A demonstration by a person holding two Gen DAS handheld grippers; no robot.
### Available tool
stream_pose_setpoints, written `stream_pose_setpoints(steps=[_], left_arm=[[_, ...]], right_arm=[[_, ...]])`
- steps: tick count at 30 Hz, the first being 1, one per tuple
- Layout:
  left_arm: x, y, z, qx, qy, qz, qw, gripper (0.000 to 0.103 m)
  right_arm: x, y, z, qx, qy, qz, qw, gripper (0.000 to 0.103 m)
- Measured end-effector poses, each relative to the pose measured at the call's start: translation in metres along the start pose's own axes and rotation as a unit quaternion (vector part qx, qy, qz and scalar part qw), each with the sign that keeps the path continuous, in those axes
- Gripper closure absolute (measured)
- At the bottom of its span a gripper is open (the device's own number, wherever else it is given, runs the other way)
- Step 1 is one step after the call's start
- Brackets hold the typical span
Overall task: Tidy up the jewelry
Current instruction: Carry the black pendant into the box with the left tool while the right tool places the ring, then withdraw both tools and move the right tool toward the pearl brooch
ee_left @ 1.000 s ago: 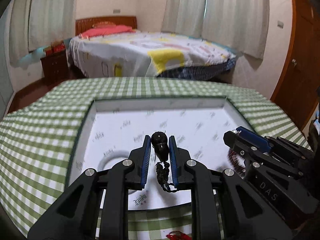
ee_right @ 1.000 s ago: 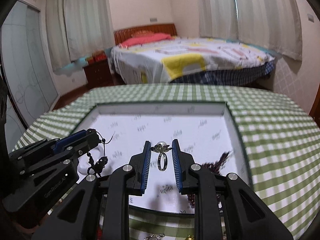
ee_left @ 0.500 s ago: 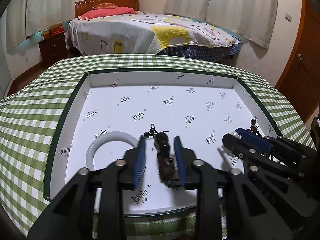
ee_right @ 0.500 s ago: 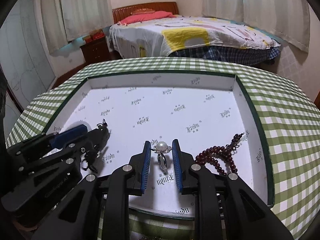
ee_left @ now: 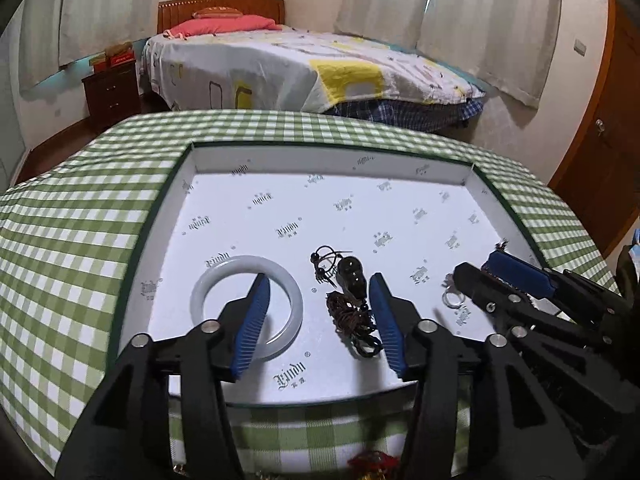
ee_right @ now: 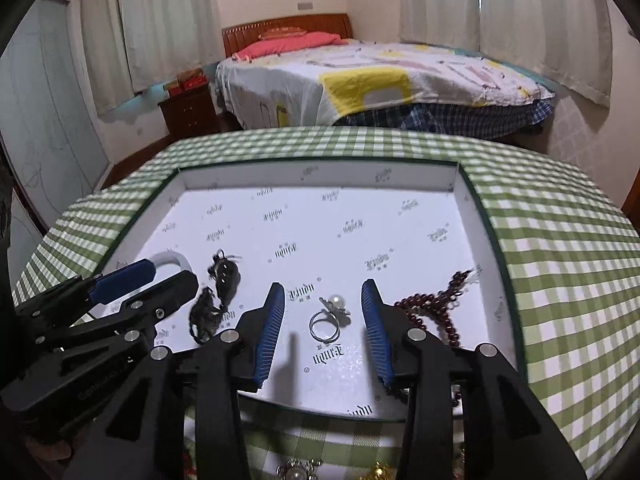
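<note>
A white shallow box (ee_left: 188,176) (ee_right: 486,248) lies on the green checked tablecloth. My left gripper (ee_left: 318,316) is open over it; a dark bead pendant with a cord (ee_left: 352,300) (ee_right: 222,288) lies on the box floor between its fingers, and a white bangle (ee_left: 200,300) lies under the left finger. My right gripper (ee_right: 322,318) is open; a silver pearl ring (ee_right: 326,322) (ee_left: 452,298) lies loose between its fingers. A dark red bead bracelet (ee_right: 436,308) lies at the box's right side.
Small jewelry pieces lie on the cloth in front of the box: a red one (ee_left: 372,462), a pearl piece (ee_right: 298,470) and a gold piece (ee_right: 380,472). A bed (ee_left: 300,68) and a nightstand (ee_left: 112,92) stand beyond the table.
Both grippers lowered into the box and opened. The left let go of the dark pendant, the right let go of the pearl ring; both pieces now lie on the box floor.
</note>
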State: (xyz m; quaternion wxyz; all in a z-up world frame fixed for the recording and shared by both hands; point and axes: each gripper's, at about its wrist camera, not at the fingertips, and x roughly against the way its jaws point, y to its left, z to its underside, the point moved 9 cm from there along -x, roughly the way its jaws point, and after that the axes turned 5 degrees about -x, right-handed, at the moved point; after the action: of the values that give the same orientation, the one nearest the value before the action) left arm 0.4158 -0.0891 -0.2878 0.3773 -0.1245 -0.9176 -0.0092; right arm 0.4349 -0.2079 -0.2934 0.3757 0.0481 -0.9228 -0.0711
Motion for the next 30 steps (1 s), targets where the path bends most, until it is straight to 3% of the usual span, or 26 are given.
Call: stream_pose_setpoints(steps=[6, 16, 30], left_arm=[[0.033, 0.003, -0.002, 0.001, -0.028, -0.004, 0.9996, 0.050], [0.083, 0.016, 0.015, 0.015, -0.042, -0.010, 0.9989, 0.048], [0.121, 0.057, 0.068, 0.051, -0.018, -0.044, 0.9975, 0.048]], right_arm=[[0.032, -0.003, -0.002, -0.002, -0.033, 0.005, 0.999, 0.063], [0.080, -0.007, 0.019, 0.002, -0.062, 0.023, 0.998, 0.063], [0.075, 0.012, 0.064, 0.010, -0.022, 0.020, 1.000, 0.063]])
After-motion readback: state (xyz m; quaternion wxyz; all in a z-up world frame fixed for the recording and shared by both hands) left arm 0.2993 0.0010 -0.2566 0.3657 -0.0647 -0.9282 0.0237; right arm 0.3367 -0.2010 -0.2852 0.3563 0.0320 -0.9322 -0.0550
